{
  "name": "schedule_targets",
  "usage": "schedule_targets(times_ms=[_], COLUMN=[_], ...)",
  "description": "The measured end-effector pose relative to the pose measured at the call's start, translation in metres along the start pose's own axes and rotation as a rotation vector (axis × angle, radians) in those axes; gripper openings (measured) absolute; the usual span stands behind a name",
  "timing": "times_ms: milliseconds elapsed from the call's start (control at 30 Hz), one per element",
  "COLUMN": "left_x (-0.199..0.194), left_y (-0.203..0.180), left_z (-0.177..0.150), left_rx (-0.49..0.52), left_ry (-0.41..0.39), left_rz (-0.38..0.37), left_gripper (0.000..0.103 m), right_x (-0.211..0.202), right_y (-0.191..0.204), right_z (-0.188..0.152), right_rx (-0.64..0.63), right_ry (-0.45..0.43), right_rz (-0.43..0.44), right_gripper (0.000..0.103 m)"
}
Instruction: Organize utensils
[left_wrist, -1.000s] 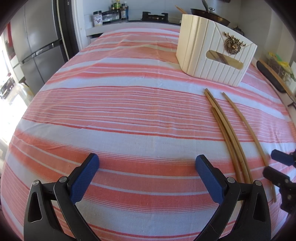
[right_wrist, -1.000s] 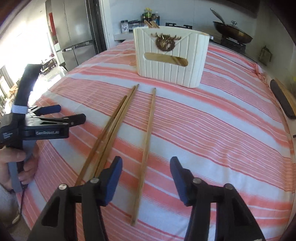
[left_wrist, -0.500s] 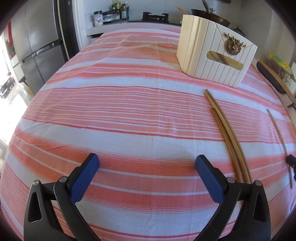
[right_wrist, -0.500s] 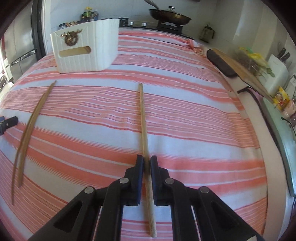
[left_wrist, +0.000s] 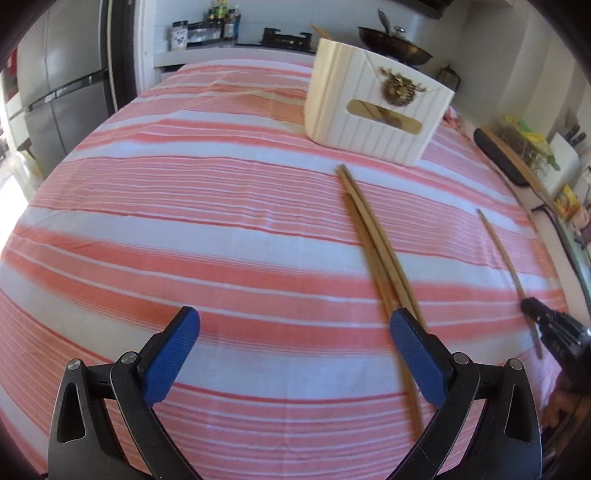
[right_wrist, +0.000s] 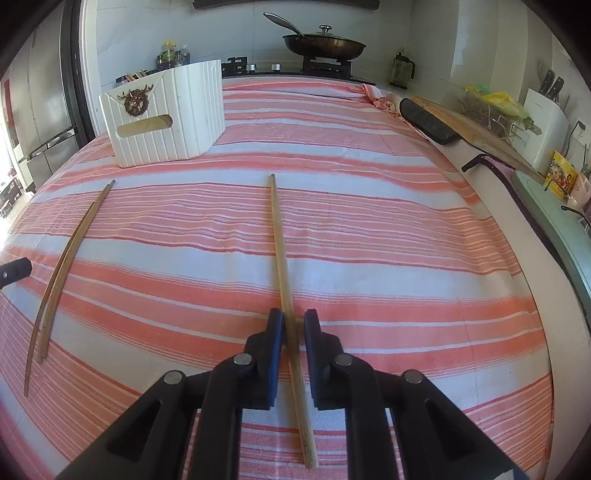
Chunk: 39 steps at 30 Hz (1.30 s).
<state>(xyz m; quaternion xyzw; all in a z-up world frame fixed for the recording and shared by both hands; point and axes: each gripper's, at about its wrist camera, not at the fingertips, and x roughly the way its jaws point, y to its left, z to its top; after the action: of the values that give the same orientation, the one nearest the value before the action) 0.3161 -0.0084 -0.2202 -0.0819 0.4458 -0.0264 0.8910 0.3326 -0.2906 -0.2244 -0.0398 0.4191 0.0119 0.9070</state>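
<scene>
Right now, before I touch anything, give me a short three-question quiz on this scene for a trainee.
1. True or false: the left claw is shut on the bundle of wooden chopsticks.
2. What sits on the stove behind the white ribbed box? A. a kettle; B. a dark lidded frying pan; C. a toaster.
3. Which claw straddles the single wooden chopstick?
Key: 1. False: the left claw is open and empty, and the bundle lies on the striped cloth. 2. B. 3. The right claw, its jaws opening around the chopstick.
</scene>
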Motion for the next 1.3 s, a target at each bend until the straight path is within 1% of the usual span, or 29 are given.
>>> schedule_targets(times_ms=[100,200,267,333,433,467,500,533,600,633,667,700,733,800,867,967,1000,1033,1067,1100,1133,1167,1200,1233,1300], left_x=[0.002,0.006,0.009,0.010,0.009,0.008,0.005,0.002,-0.001,-0.003,-0.003,-0.004,-0.006,-0.008,-0.013,-0.018,-0.018,-0.018,-0.017,-0.016,-0.015,-0.014,-0.013,-0.010,0.001], left_y=[-0.018,-0.027,-0.030,-0.032,-0.032,-0.032,-0.032,-0.032,-0.029,-0.027,-0.024,-0.020,-0.015,-0.004,0.003,0.011,0.012,0.013,0.012,0.011,0.009,0.008,0.007,0.006,0.010], left_z=[-0.004,-0.007,-0.008,-0.008,-0.010,-0.010,-0.010,-0.010,-0.008,-0.007,-0.007,-0.007,-0.007,-0.009,-0.013,-0.018,-0.018,-0.018,-0.016,-0.013,-0.010,-0.007,-0.004,-0.001,0.007], left_rx=[0.048,0.071,0.090,0.101,0.113,0.118,0.124,0.133,0.145,0.146,0.143,0.133,0.111,0.061,0.033,0.036,0.039,0.048,0.064,0.082,0.104,0.130,0.154,0.179,0.200], left_ry=[0.022,0.038,0.047,0.050,0.057,0.055,0.047,0.041,0.044,0.047,0.049,0.050,0.050,0.047,0.043,0.046,0.051,0.058,0.063,0.064,0.063,0.059,0.052,0.057,0.094], left_rz=[0.013,0.037,0.080,0.104,0.118,0.114,0.109,0.107,0.095,0.089,0.087,0.084,0.073,0.072,0.087,0.095,0.089,0.077,0.058,0.047,0.059,0.084,0.102,0.118,0.142], left_gripper=[0.103,0.103,0.103,0.103,0.102,0.095,0.082,0.074,0.037,0.028,0.013,0.007,0.007,0.007,0.007,0.008,0.010,0.014,0.030,0.055,0.070,0.089,0.091,0.091,0.091], right_x=[0.001,0.001,0.001,0.001,0.001,0.001,0.001,0.001,0.001,0.001,0.001,0.001,0.001,0.000,-0.003,-0.014,-0.017,-0.020,-0.022,-0.023,-0.022,-0.022,-0.021,-0.019,-0.012], right_y=[-0.001,-0.001,-0.001,-0.001,-0.001,-0.001,-0.002,-0.002,-0.005,-0.007,-0.009,-0.009,-0.011,-0.016,-0.021,-0.024,-0.023,-0.022,-0.021,-0.021,-0.021,-0.021,-0.021,-0.020,-0.018], right_z=[0.001,0.001,0.001,0.001,0.001,0.001,0.001,0.001,0.001,0.002,0.002,0.003,0.003,0.003,0.000,-0.009,-0.013,-0.015,-0.017,-0.018,-0.017,-0.016,-0.013,-0.010,-0.004], right_rx=[-0.001,0.000,0.000,0.000,-0.001,-0.001,0.001,0.003,0.020,0.030,0.034,0.029,0.029,0.060,0.081,0.083,0.070,0.058,0.050,0.044,0.038,0.033,0.026,0.012,-0.023], right_ry=[0.000,0.000,0.000,0.000,0.000,0.000,0.000,0.000,0.001,0.004,0.010,0.016,0.021,0.034,0.048,0.074,0.080,0.081,0.079,0.081,0.081,0.077,0.068,0.068,0.082], right_rz=[0.000,0.001,0.001,0.000,0.000,0.000,0.002,0.005,0.026,0.045,0.061,0.069,0.075,0.095,0.076,0.065,0.061,0.060,0.066,0.077,0.091,0.101,0.098,0.090,0.092], right_gripper=[0.013,0.013,0.013,0.013,0.013,0.013,0.013,0.013,0.013,0.014,0.015,0.014,0.012,0.010,0.009,0.009,0.010,0.011,0.015,0.023,0.046,0.060,0.060,0.060,0.060])
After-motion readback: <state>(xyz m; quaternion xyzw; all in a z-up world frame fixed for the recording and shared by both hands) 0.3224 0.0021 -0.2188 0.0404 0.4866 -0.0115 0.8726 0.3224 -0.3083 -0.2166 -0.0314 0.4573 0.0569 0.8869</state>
